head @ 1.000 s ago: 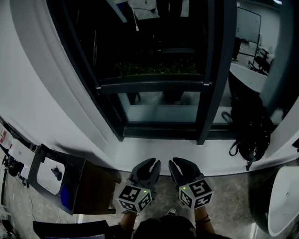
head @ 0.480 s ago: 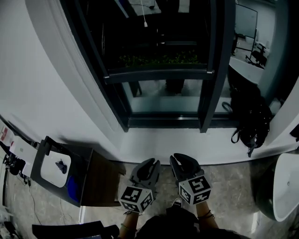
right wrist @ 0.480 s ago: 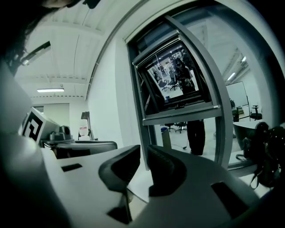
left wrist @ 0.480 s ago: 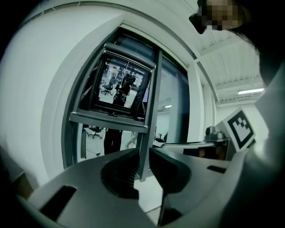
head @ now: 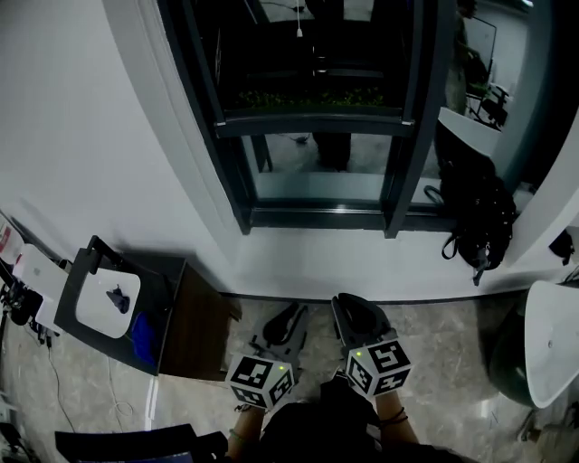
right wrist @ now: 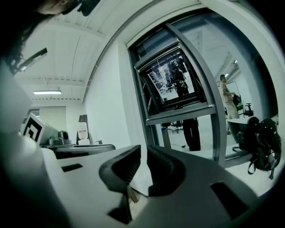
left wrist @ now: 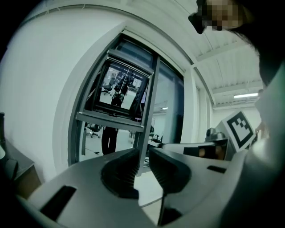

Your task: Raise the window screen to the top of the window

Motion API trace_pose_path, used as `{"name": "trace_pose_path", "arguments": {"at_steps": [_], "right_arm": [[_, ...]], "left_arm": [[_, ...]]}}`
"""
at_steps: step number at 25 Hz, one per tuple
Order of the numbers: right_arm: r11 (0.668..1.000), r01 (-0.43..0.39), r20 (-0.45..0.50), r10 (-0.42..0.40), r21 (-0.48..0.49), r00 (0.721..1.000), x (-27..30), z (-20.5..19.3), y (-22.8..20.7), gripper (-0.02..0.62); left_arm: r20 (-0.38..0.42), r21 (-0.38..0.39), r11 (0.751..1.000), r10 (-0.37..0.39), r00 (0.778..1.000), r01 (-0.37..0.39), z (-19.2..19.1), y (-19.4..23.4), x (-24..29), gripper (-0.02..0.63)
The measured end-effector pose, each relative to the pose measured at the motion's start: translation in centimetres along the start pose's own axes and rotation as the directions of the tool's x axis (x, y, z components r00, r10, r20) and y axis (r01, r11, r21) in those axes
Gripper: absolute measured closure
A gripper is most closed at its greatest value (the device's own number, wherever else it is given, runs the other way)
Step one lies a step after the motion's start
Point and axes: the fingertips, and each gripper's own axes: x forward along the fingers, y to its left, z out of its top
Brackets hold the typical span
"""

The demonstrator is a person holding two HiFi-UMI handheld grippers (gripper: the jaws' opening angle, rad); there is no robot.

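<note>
The dark-framed window (head: 317, 118) stands ahead of me above a white sill (head: 362, 271). Its screen's lower bar (head: 312, 123) runs across the opening, and a pull cord (head: 299, 27) hangs higher up. Both grippers hang low near my body, well short of the window. My left gripper (head: 293, 314) is shut with nothing between its pads, and my right gripper (head: 347, 303) is shut and empty beside it. The left gripper view shows the left gripper (left wrist: 142, 155) below the bar (left wrist: 111, 120). The right gripper (right wrist: 143, 152) points toward the bar (right wrist: 180, 113).
A black backpack (head: 475, 222) leans on the sill at the right. A dark cabinet (head: 172, 325) with a white tray stands at the left. A white round table (head: 552, 353) sits at the right edge. A person (right wrist: 225, 100) stands beyond the window's right side.
The view has drawn back from the window, which now sits higher and smaller. Both grippers stay shut, now over the floor, farther from the sill.
</note>
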Motion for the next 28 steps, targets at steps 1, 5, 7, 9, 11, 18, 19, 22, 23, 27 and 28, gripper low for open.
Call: {"name": "trace_pose_path", "arguments": {"at_steps": [1,5,7,9,11,18,19,22,23,27,28], "right_arm": [[1.0,0.004,-0.003,-0.004,-0.001,1.0,-0.5,-0.3,0.4,0.548],[1.0,0.012,-0.007,-0.013,-0.015,1.0,-1.7,-0.6,1.9,0.552],[1.0,0.013,-0.002,-0.013,-0.02,1.0,-2.3,-0.5,2.4,0.552],[1.0,0.013,0.005,-0.012,-0.023,1.0,-2.8,-0.4,2.7,0.552],[0.999,0.015,0.008,-0.014,-0.029,1.0,-3.4,-0.6,3.1,0.552],[0.999,0.03,0.006,-0.029,-0.045,1.0,-4.8,-1.0,3.5,0.552],[0.998,0.032,0.006,-0.031,-0.047,0.999,-4.9,-1.0,3.4,0.552],[0.998,0.035,0.006,-0.034,-0.05,0.999,-5.1,-0.9,3.4,0.552],[0.998,0.035,0.006,-0.034,-0.051,0.999,-5.1,-0.9,3.4,0.552],[0.998,0.034,0.008,-0.034,-0.054,0.999,-5.4,-1.1,3.4,0.552],[0.998,0.034,0.008,-0.034,-0.054,0.999,-5.5,-1.2,3.5,0.552]], "left_arm": [[-0.005,0.003,1.0,-0.004,1.0,0.004,-0.2,-0.3,-0.6,0.538],[-0.01,0.013,1.0,-0.017,1.0,0.017,-0.4,-1.0,-2.3,0.538],[-0.005,0.015,1.0,-0.019,1.0,0.019,-0.2,-1.3,-3.0,0.538],[0.004,0.017,1.0,-0.021,1.0,0.021,-0.1,-1.7,-3.5,0.538],[0.012,0.019,1.0,-0.024,1.0,0.024,-0.2,-2.0,-4.0,0.538],[0.017,0.022,0.999,-0.044,0.999,0.043,-0.6,-3.0,-4.6,0.538],[0.017,0.022,0.999,-0.045,0.999,0.045,-0.5,-3.1,-4.6,0.538],[0.019,0.022,0.999,-0.048,0.999,0.048,-0.5,-3.3,-4.6,0.538],[0.019,0.022,0.999,-0.049,0.999,0.048,-0.5,-3.3,-4.7,0.538],[0.015,0.022,0.999,-0.049,0.999,0.049,-1.0,-3.7,-4.9,0.538],[0.014,0.023,0.999,-0.049,0.999,0.049,-1.2,-3.7,-4.9,0.538]]}}
